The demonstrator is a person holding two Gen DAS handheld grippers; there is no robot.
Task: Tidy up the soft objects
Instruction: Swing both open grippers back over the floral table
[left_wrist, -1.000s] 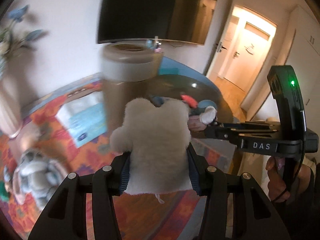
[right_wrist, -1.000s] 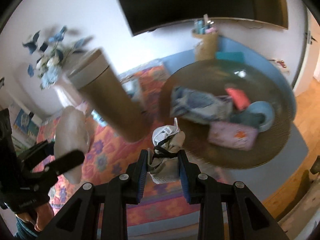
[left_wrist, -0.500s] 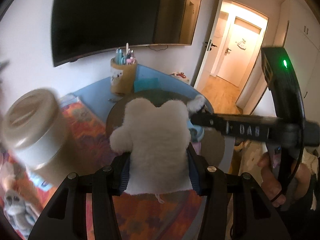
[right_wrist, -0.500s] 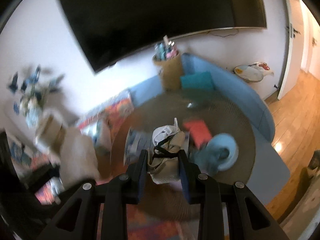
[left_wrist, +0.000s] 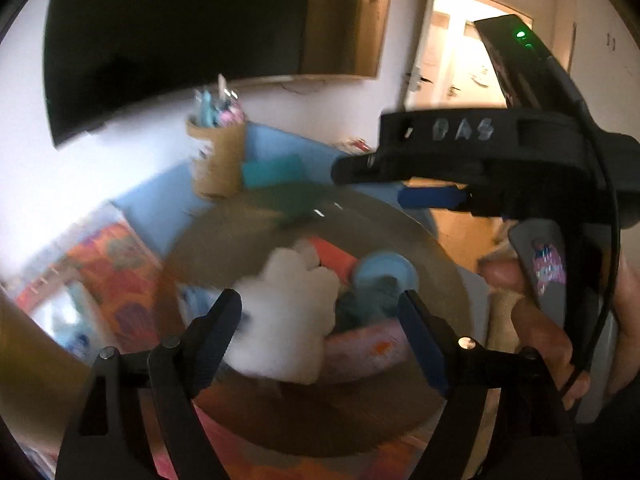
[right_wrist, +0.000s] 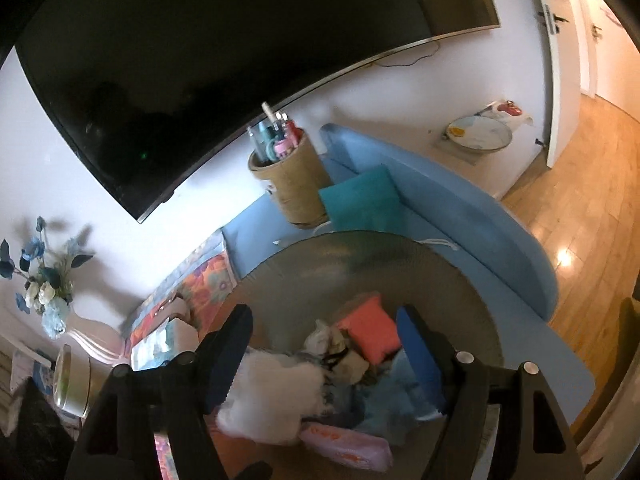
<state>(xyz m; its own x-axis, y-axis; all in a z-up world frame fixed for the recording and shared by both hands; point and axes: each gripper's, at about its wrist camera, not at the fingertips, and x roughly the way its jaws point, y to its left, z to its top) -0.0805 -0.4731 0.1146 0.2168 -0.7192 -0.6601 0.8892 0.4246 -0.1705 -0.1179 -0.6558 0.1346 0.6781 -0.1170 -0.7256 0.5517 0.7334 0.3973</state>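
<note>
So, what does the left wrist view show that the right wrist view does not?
Only the left wrist view shows the right gripper from the side and the hand holding it.

Only the right wrist view shows the vase of blue flowers, the plate by the door and the wooden floor.

Both show the round basket with the white plush toy in it, the pencil holder, the dark screen, and jaws opening, pressing on nothing.

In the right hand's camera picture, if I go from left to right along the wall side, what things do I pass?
Vase of blue flowers → woven basket of pens → teal cushion → round dish by the door.
</note>
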